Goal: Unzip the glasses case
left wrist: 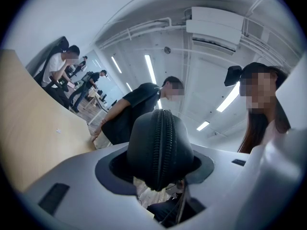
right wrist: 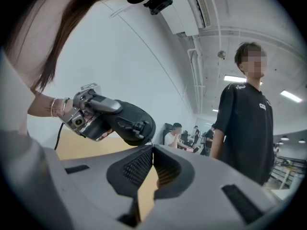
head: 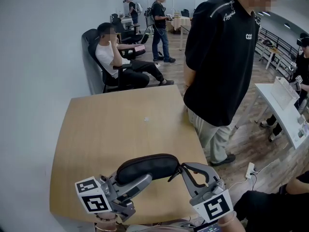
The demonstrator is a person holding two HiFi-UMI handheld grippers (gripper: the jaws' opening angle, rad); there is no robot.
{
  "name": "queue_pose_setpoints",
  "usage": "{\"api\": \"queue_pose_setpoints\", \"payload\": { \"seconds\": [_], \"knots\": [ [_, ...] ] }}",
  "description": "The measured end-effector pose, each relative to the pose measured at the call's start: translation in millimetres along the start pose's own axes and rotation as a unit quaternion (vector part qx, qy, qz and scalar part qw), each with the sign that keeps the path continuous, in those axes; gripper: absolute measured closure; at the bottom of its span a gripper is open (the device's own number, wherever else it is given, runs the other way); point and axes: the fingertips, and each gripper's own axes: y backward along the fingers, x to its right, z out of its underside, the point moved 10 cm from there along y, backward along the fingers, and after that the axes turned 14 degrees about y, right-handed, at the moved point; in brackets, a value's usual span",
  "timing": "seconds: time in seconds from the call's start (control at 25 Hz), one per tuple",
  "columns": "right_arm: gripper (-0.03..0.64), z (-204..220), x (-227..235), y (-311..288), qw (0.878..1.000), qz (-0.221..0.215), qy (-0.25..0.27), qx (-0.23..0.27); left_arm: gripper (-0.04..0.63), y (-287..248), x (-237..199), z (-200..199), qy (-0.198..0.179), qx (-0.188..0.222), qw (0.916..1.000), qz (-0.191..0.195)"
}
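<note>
Looked like a big, busy room, with a wooden table (head: 120,129) down below and a person in a black shirt (head: 219,57) standing just beside it. Held the black glasses case (head: 147,167) up in the air over the near side of the table. Had the left gripper (head: 137,177) squeezed tight round one end of the case. Showed the zip (left wrist: 160,147) shut all along that end, teeth locked together. Had the right gripper (head: 181,168) pressed shut too, tips touching, with nothing seen between them. Pointed those tips at the other end of the case, just beside it, near the little zip pull (right wrist: 139,126). Was not tugging the zip yet, as far as could be told. So only did the first bit: lifting and holding. Needed next to pinch the pull and drag it round the case to open it.
</note>
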Motion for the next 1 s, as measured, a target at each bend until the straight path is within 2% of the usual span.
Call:
{"api": "queue_pose_setpoints", "payload": {
  "seconds": [0.56,0.76,1.0],
  "knots": [
    [0.600,2.6,-0.3,7.6,0.999,-0.001,0.039,-0.016,0.365,-4.0,1.1,6.9,-0.005,-0.035,0.9993,-0.007],
    [0.600,3.3,-4.4,8.3,0.998,-0.003,0.060,-0.028,0.367,-3.2,0.9,9.6,-0.009,-0.036,0.9993,-0.011],
    [0.601,4.6,-2.5,7.3,1.000,-0.005,0.027,-0.016,0.365,-5.3,-0.5,12.2,-0.013,-0.010,0.9999,0.001]
  ]
}}
